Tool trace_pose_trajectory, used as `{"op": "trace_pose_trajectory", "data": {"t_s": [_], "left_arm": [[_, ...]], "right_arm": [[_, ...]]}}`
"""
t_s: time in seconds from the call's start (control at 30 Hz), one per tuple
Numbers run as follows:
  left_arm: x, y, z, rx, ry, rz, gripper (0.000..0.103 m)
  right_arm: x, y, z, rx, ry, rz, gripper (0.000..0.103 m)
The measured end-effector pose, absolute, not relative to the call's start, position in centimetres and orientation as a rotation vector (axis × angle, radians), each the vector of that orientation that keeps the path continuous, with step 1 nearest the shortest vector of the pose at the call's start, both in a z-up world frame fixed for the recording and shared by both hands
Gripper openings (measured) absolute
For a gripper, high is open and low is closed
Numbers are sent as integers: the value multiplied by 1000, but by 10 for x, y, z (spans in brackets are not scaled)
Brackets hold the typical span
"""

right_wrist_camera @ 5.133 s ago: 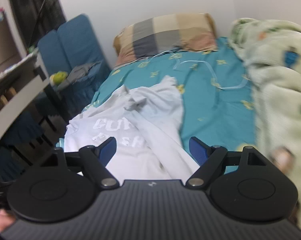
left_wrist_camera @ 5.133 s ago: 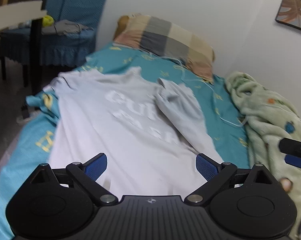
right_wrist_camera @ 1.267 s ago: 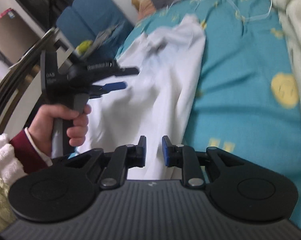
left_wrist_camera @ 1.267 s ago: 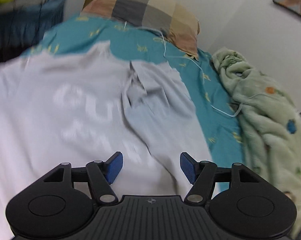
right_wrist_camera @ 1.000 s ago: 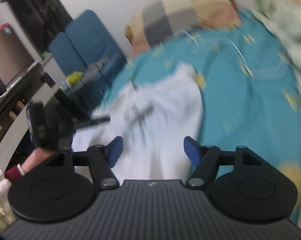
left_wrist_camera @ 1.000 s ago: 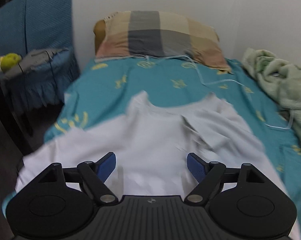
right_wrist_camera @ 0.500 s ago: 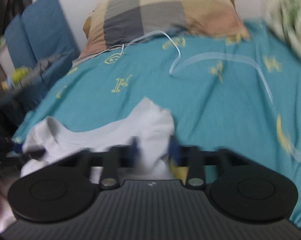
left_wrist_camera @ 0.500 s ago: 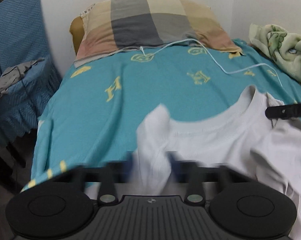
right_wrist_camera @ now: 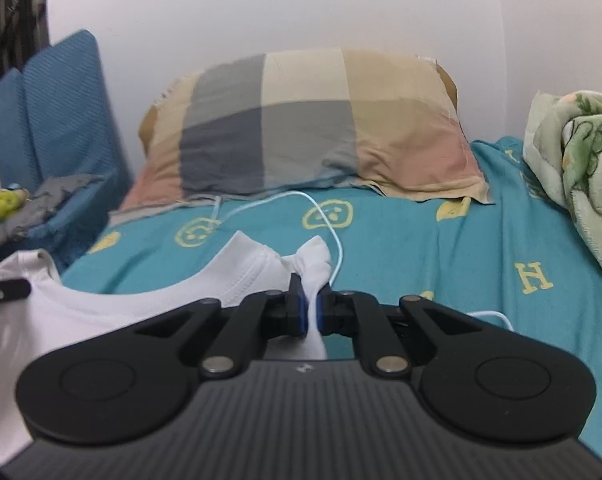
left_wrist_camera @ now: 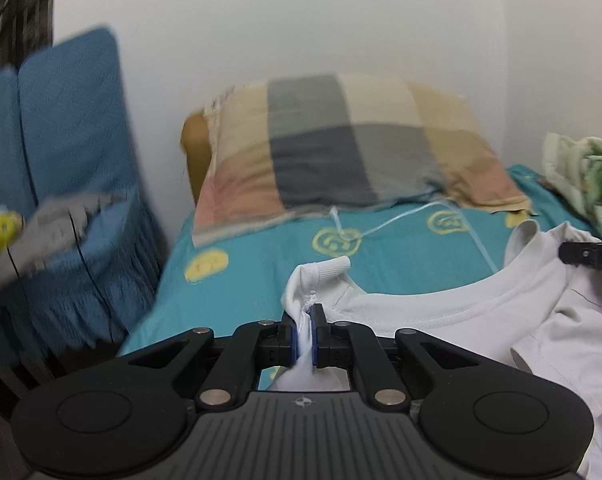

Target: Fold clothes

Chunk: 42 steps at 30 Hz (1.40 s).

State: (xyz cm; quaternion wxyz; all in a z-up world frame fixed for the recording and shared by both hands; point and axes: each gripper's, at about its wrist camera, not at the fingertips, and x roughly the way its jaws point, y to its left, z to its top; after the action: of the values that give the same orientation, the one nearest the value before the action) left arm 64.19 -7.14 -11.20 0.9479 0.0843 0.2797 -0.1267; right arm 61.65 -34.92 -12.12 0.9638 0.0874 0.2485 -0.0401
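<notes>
Pinching hard, the left gripper had its blue pads pressed together on a bunch of white cloth at one shoulder of the T-shirt, right beside the ribbed collar. Over on the other side, the right gripper matched it, jaws clamped on the opposite shoulder, a little peak of fabric poking up past the pads. Between the two, the neckline curved in a clean arc, and the shirt lay on the teal bedsheet, its body running back toward the person and out of view below.

By my reading, this was the grab-both-shoulders step, the shirt held at its top edge. Which way the fold was to go, the pictures did not settle. Either way, the next move called for both grippers travelling together, keeping the collar line taut and level so the cloth did not twist.

Just beyond the right pads, a white cable looped across the sheet, a snag risk. Farther back sat the checked pillow, with a green blanket heaped at the right.
</notes>
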Motion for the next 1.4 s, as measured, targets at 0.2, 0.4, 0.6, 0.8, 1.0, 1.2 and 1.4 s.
{"op": "trace_pose_trajectory", "data": {"t_s": [0.2, 0.4, 0.6, 0.8, 1.0, 1.2, 1.4], "left_arm": [[659, -84, -166, 181, 695, -249, 16], [641, -70, -136, 149, 742, -237, 57], [571, -43, -89, 60, 760, -214, 76], [438, -33, -49, -33, 782, -237, 78], [283, -45, -25, -91, 748, -347, 78], [148, -74, -38, -134, 781, -563, 80], [63, -103, -75, 91, 820, -703, 79]], "right_arm": [[632, -356, -172, 222, 616, -72, 11], [619, -361, -152, 255, 635, -35, 33], [537, -355, -97, 251, 578, -3, 56], [416, -348, -57, 258, 598, 36, 56], [261, -341, -23, 271, 571, 15, 56], [153, -364, -31, 403, 731, 48, 57], [118, -376, -76, 382, 959, 146, 56]]}}
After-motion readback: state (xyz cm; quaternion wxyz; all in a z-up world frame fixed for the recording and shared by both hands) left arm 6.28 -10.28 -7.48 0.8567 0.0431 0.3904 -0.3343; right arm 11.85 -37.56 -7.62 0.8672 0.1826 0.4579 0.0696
